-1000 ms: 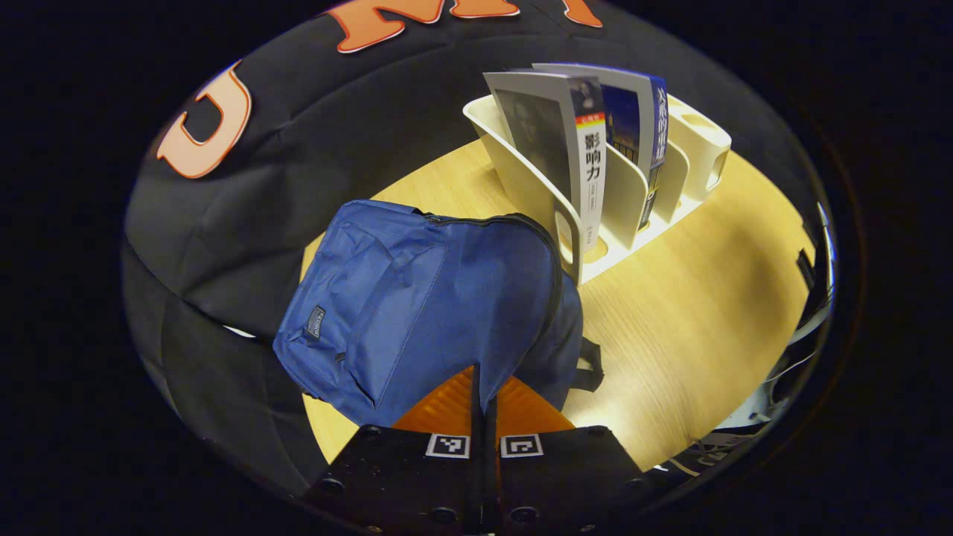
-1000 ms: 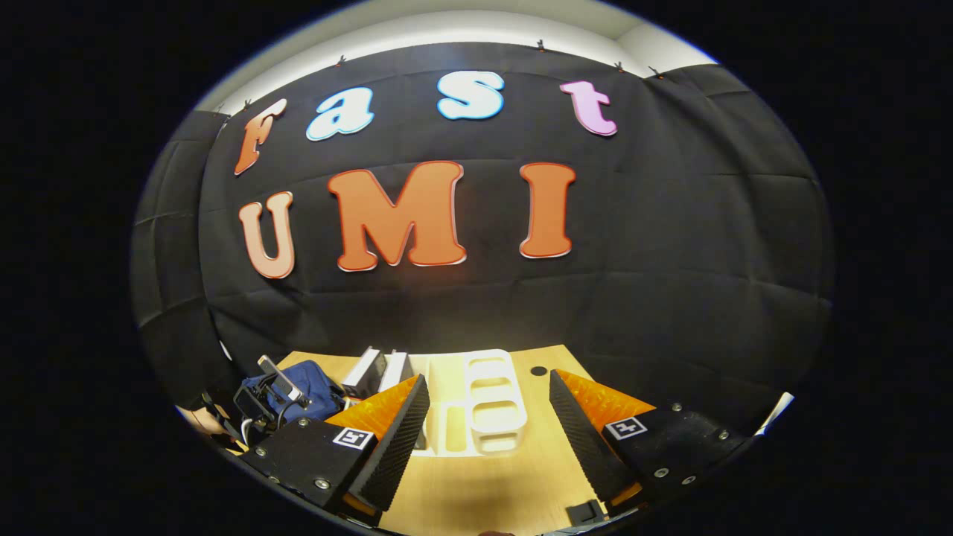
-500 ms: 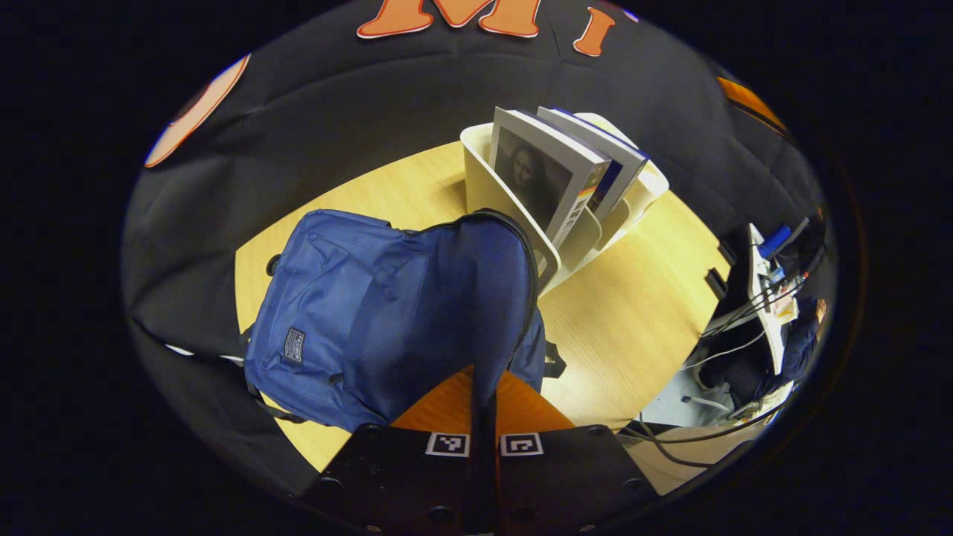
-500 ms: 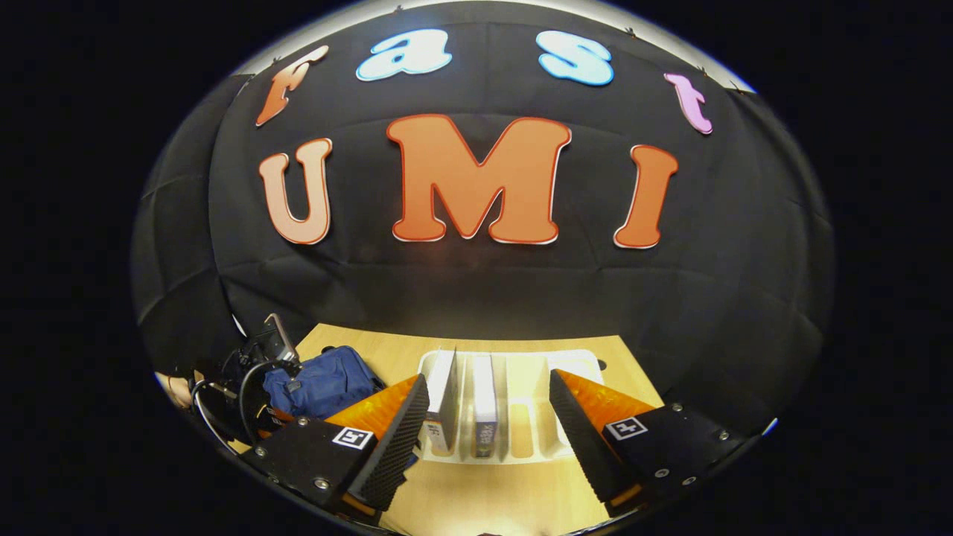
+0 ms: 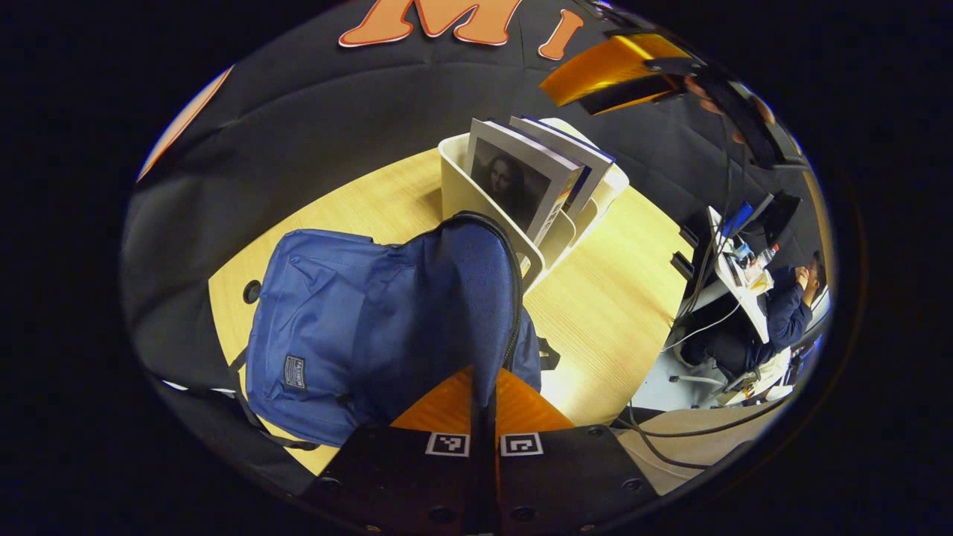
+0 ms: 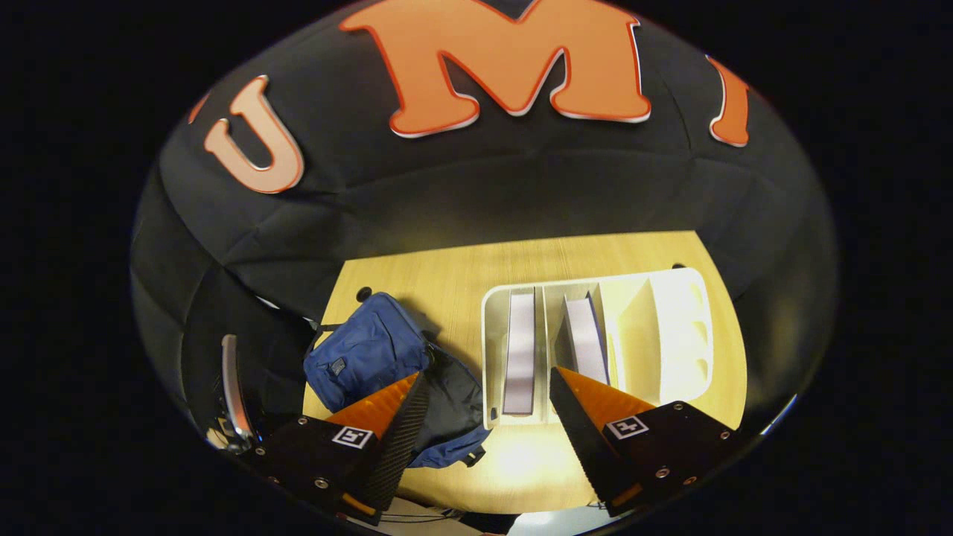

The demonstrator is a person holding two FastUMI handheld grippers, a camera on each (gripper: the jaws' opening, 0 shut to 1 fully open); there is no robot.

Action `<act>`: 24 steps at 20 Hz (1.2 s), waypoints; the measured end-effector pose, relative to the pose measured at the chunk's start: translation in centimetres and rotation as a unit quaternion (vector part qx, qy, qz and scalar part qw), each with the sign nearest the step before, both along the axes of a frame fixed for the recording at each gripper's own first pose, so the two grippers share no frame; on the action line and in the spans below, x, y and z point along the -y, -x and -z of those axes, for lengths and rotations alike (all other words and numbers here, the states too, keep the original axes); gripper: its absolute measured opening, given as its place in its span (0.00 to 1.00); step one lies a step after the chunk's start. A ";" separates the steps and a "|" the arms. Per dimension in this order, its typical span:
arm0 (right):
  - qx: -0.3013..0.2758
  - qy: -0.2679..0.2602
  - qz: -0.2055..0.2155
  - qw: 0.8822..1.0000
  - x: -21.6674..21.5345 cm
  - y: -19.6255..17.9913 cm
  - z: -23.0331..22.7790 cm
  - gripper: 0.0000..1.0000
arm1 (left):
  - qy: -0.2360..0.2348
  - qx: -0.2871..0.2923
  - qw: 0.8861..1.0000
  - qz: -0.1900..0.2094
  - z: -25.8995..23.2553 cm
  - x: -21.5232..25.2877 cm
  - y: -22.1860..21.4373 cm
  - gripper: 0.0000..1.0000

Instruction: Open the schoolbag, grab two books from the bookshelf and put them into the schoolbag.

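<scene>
On the wooden table (image 6: 461,283), the left gripper (image 5: 484,387) pinches the blue schoolbag's (image 5: 357,313) flap, apparently lifting it so the mouth gapes, while the right gripper (image 6: 488,406), fingers spread wide and empty, hovers above two books (image 6: 520,350) standing in the white bookshelf (image 6: 670,327) beside it.

My right tongs (image 6: 488,406) have risen and tipped down; they now look from above onto the bookshelf (image 6: 595,342). My left tongs (image 5: 482,394) lifted the schoolbag (image 5: 387,320) flap higher beside the bookshelf.
</scene>
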State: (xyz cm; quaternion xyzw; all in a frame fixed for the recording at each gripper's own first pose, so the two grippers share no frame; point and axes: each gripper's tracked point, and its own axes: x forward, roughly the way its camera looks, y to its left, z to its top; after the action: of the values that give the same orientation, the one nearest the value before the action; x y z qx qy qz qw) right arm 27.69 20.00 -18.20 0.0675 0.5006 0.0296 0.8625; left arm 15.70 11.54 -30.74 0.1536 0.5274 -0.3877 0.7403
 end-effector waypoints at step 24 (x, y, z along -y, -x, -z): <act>-0.031 0.048 0.060 0.997 3.3 -1.9 1.4 0.28 | 0.031 0.000 0.999 -0.010 -0.3 -3.0 -1.7 0.01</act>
State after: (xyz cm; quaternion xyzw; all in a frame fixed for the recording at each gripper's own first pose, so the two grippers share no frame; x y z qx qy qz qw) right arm 29.58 16.65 -19.59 0.0573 0.5229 -0.0483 0.8491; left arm 17.41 14.53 -30.46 0.1248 0.5169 -0.3964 0.7484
